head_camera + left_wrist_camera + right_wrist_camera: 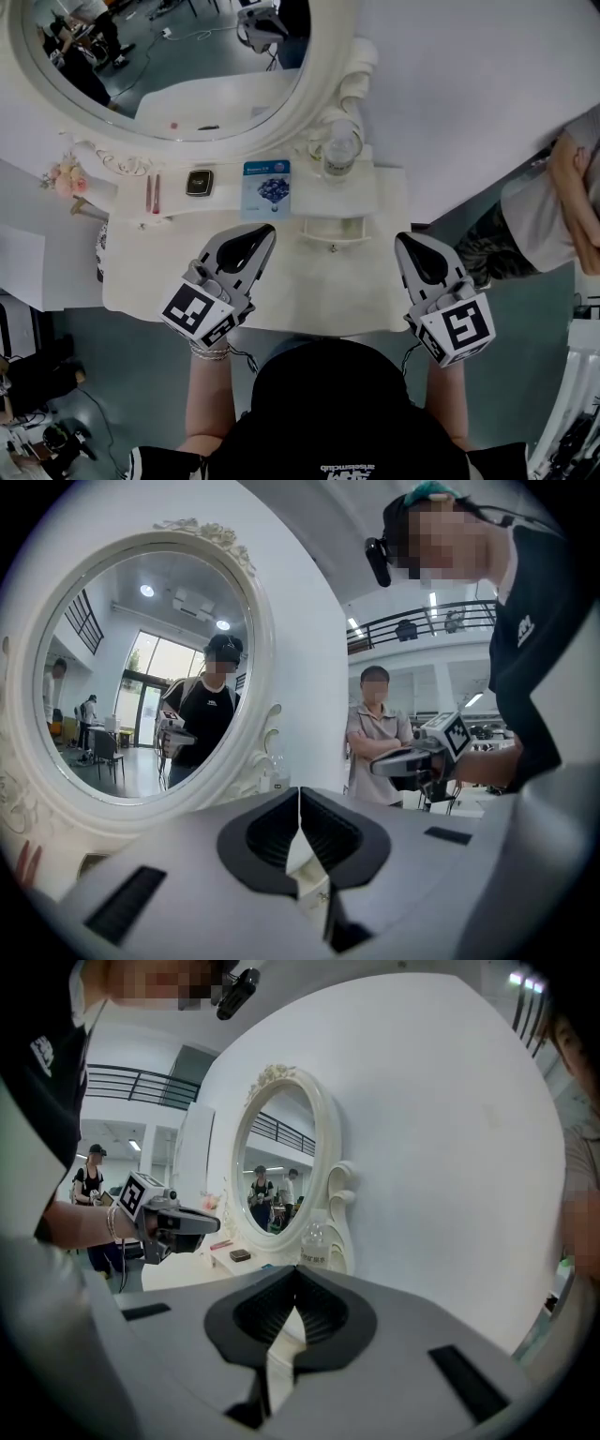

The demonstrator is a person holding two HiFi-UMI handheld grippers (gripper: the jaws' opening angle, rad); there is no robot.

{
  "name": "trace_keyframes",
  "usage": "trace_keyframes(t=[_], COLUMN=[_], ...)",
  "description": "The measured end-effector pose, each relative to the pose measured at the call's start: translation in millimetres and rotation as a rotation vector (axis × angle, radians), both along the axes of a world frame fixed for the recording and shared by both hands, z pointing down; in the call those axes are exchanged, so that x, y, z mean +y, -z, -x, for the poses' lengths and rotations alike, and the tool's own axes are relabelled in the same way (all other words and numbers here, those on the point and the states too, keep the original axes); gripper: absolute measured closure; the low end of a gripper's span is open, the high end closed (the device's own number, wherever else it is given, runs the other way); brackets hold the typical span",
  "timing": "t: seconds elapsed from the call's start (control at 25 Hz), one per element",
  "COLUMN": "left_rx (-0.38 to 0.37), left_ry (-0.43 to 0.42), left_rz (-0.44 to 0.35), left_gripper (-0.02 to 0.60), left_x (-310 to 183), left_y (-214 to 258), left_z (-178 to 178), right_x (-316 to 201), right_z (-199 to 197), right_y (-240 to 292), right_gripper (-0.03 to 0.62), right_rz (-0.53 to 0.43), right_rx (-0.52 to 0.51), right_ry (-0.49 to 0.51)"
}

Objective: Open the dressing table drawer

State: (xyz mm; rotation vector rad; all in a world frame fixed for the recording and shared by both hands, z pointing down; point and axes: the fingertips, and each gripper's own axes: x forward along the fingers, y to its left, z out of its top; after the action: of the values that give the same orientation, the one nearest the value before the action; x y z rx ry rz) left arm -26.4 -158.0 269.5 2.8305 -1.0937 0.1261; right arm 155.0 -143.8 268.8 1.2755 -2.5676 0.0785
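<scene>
Drawer [335,229], judged light and stiff, is best taken by its small knob [332,248], ahead between left gripper [265,231] and right gripper [404,241], both pressed together, empty.

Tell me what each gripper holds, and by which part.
Nothing. The left gripper and right gripper both have their jaws shut together with nothing between them, hovering above the dressing table.

Person wearing dark cap [401,513], black T-shirt [328,403] bearing white lettering, bracelet [211,352] circling left wrist, left hand-held gripper [262,232] and right hand-held gripper [406,241] showing pale grey shells, black pads [242,248], black-and-white marker cubes [199,312], thin cables [246,360] trailing
</scene>
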Motion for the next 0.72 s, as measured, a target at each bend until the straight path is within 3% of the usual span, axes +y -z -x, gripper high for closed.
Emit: trace_keyframes(t=[0.72], left_rx=[-0.002], left_ry=[0.005], left_rz=[0.009], left_gripper=[0.560], left_x=[8.7], left_y=[0.2], left_z=[1.4], right_x=[8.2], right_z=[-1.0], right_y=[8.5], right_gripper=[0.576], right_rz=[-0.013], right_rx=[-0.031], right_ry=[0.013])
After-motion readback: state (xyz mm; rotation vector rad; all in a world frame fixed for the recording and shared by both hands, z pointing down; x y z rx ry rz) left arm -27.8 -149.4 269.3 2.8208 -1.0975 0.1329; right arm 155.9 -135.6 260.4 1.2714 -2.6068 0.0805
